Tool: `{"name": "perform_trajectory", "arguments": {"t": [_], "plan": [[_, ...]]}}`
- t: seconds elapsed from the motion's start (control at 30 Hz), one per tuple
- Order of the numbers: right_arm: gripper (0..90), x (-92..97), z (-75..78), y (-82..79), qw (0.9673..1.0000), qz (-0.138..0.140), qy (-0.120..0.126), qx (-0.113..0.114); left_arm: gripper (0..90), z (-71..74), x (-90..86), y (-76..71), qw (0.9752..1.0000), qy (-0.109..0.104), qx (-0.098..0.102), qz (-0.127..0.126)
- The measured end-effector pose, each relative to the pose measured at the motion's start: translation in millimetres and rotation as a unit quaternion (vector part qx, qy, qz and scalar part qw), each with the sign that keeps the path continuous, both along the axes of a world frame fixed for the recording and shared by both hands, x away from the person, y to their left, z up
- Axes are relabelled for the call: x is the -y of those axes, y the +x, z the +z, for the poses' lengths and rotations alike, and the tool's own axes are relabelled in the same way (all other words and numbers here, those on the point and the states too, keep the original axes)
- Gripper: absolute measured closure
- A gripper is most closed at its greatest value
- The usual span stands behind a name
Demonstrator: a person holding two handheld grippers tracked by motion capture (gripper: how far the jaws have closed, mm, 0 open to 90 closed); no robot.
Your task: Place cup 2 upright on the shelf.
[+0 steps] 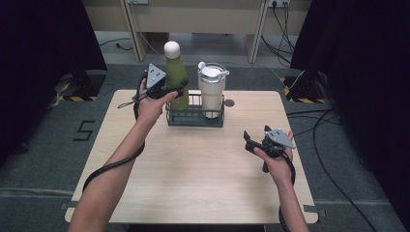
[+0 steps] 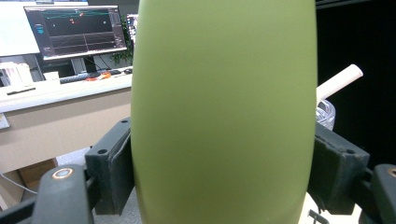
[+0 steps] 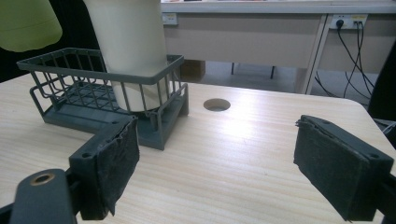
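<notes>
Above the left compartment of the dark grey wire basket (image 1: 193, 120), my left tongs (image 1: 177, 92) are clenched on the olive-green metal bottle with the rounded white cap (image 1: 176, 76). In the left gripper view the two black pads press against opposite sides of the bottle's body (image 2: 224, 116), which stands upright between them. In the right gripper view the bottle's rounded base (image 3: 27, 23) hangs above the basket's rim (image 3: 70, 70) and clear of it, so the bottle is off the basket's floor and carried by the tongs alone. My left hand (image 1: 150, 104) holds those tongs just left of the basket.

Within the basket's right compartment stands the white cylindrical tumbler with the flip lid (image 1: 212, 93). It is upright, its lower part inside the wire wall (image 3: 130, 51). It stands just beside the green bottle; I cannot tell whether the two touch.

Right of the basket and nearer to me, well apart from it, my right tongs (image 1: 254, 140) are released: the pads stand wide apart over the pale wooden table (image 1: 193, 183) with nothing between them (image 3: 215, 163). My right hand (image 1: 278, 159) holds them low over the tabletop, the jaws pointing towards the basket.

Just right of the basket, a small round hole (image 1: 229, 103) is cut in the tabletop.
</notes>
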State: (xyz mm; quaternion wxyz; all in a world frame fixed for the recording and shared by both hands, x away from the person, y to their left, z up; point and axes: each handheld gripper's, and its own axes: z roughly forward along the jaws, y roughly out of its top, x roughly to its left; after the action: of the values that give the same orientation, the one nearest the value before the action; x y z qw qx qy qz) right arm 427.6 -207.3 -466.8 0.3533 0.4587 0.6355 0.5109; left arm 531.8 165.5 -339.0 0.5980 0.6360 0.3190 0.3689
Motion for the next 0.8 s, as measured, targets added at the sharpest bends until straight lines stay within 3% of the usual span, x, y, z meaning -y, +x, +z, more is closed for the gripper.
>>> {"name": "perform_trajectory", "arguments": {"t": [0.8], "plan": [[14.5,-1.0,-1.6,0.3,1.0000,0.001,0.001,-0.004,21.4,1.2,3.9,11.8,1.0000,-0.002,-0.003,0.005]]}}
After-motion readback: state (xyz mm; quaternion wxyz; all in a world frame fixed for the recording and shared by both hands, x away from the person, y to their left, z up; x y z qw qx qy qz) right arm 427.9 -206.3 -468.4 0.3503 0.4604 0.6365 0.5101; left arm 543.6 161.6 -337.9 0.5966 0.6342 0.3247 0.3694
